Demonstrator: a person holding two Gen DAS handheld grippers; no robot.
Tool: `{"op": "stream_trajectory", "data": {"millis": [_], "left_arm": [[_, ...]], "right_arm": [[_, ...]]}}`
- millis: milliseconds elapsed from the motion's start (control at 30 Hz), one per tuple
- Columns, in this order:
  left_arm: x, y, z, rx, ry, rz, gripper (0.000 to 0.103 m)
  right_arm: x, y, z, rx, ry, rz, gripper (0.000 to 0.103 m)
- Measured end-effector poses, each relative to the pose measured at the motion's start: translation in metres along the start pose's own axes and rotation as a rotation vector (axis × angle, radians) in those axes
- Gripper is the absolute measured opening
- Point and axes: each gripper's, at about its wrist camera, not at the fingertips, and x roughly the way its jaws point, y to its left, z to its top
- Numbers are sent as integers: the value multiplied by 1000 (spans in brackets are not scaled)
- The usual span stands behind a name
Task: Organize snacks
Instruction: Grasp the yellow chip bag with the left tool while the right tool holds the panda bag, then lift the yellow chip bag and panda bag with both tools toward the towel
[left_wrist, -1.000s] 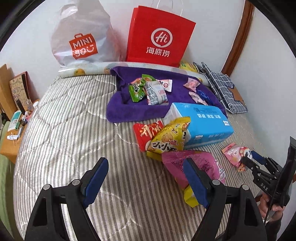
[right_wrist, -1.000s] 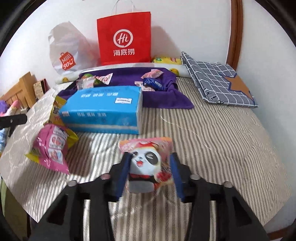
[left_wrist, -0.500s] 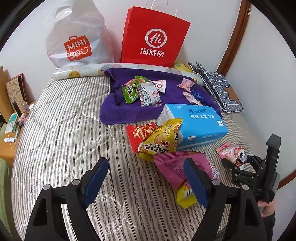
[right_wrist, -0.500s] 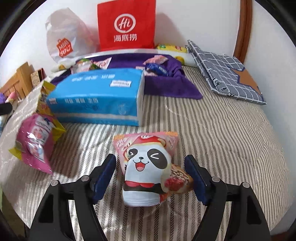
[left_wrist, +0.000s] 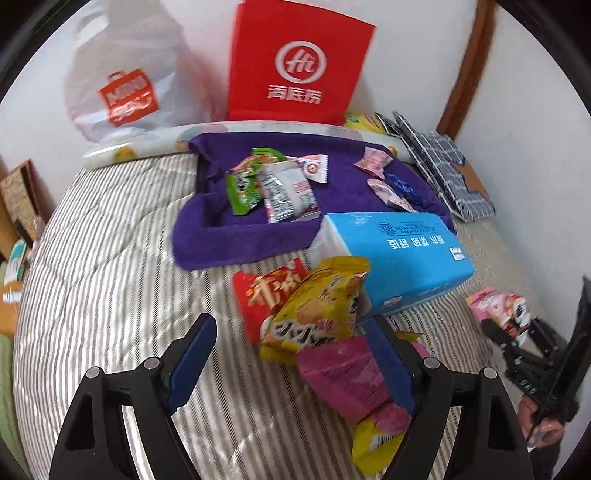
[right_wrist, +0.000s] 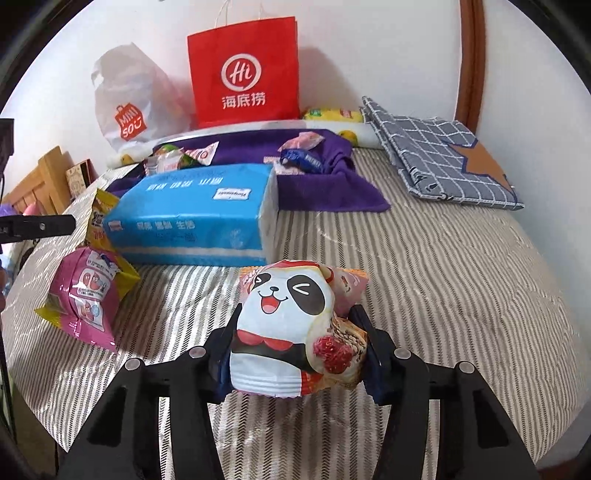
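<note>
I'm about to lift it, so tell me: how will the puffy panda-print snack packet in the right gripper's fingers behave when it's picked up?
The puffy panda-print snack packet bulges between the right gripper's fingers, so it probably squashes rather than staying stiff. It looks air-filled, so likely light for its size. Its glossy film may slip, and hard squeezing could crush whatever is inside.

L tool (left_wrist: 291, 365): jaws wide apart, nothing gripped, angled down.
R tool (right_wrist: 295, 350): jaws just closed in, pads pressing both sides of a packet, angled down.
</note>
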Motion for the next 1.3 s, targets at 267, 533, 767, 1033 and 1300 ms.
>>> {"op": "stream_trajectory", "data": {"millis": [267, 533, 767, 1033, 1300], "left_arm": [[32, -6, 0, 52, 62, 8, 56], [42, -1, 2, 33, 65, 13, 67], [34, 4, 2, 12, 54, -25, 51], [12, 20, -5, -55, 6, -25, 51], [-16, 30, -10, -94, -45, -4, 51]], "right_arm": [[-6, -12, 2, 16, -16, -5, 54], [-3, -18, 4, 37, -21, 10, 54], [5, -18, 3, 53, -5, 24, 54], [-10, -14, 5, 54, -37, 31, 53], [-35, -9, 10, 49, -80, 23, 53]]}}
